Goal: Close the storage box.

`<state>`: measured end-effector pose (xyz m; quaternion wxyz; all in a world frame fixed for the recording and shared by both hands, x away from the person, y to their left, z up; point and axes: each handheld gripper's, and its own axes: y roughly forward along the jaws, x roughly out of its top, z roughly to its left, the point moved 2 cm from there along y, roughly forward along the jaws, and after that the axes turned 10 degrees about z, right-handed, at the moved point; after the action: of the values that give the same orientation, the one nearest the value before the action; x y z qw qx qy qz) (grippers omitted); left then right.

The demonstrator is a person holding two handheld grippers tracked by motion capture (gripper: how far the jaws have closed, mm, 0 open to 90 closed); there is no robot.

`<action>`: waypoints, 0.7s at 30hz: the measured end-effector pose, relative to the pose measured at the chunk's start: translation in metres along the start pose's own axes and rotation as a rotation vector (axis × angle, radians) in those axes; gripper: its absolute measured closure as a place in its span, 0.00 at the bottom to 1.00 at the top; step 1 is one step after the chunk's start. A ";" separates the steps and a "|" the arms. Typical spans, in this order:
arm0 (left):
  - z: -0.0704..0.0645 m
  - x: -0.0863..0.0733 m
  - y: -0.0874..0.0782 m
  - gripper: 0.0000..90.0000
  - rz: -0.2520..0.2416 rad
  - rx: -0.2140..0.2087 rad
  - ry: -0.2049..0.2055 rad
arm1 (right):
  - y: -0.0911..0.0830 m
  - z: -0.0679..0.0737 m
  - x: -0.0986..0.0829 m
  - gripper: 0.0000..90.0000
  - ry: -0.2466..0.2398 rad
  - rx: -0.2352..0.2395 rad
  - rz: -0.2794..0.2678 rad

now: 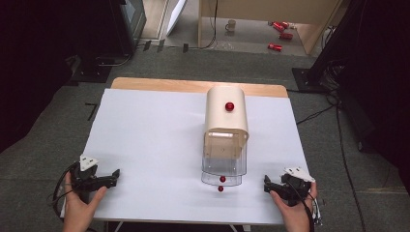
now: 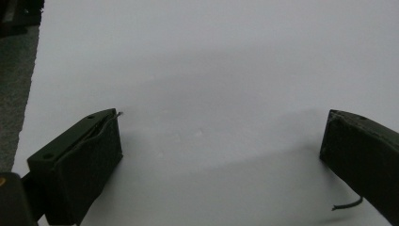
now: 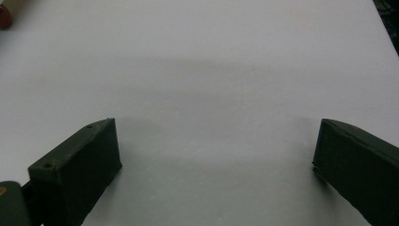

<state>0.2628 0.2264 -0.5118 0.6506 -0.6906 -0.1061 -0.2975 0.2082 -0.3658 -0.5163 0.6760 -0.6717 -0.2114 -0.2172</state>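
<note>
A cream bread box (image 1: 226, 115) stands at the center of the white table (image 1: 154, 145), toward 12 o'clock, with a red knob (image 1: 229, 106) on top; its clear lid (image 1: 222, 166) with a red knob (image 1: 222, 179) hangs open toward 6 o'clock. The left gripper (image 1: 115, 173) rests at 8 o'clock, jaws spread wide over bare table, holding nothing. The right gripper (image 1: 266, 183) sits at 4 o'clock, equally wide open and empty, just beside the lid.
</note>
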 end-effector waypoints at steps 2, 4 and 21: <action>0.000 0.000 0.000 0.00 0.000 0.000 0.000 | -0.001 0.000 -0.001 0.05 0.002 -0.006 0.000; 0.000 0.000 0.000 0.00 -0.001 0.000 0.001 | -0.006 0.001 -0.002 0.15 0.017 -0.026 -0.022; 0.000 0.000 0.000 0.00 -0.001 0.000 0.000 | -0.041 0.045 -0.006 0.16 -0.055 0.104 -0.069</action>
<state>0.2627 0.2263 -0.5118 0.6505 -0.6905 -0.1064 -0.2979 0.1802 -0.3213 -0.4860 0.6962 -0.6336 -0.2638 -0.2105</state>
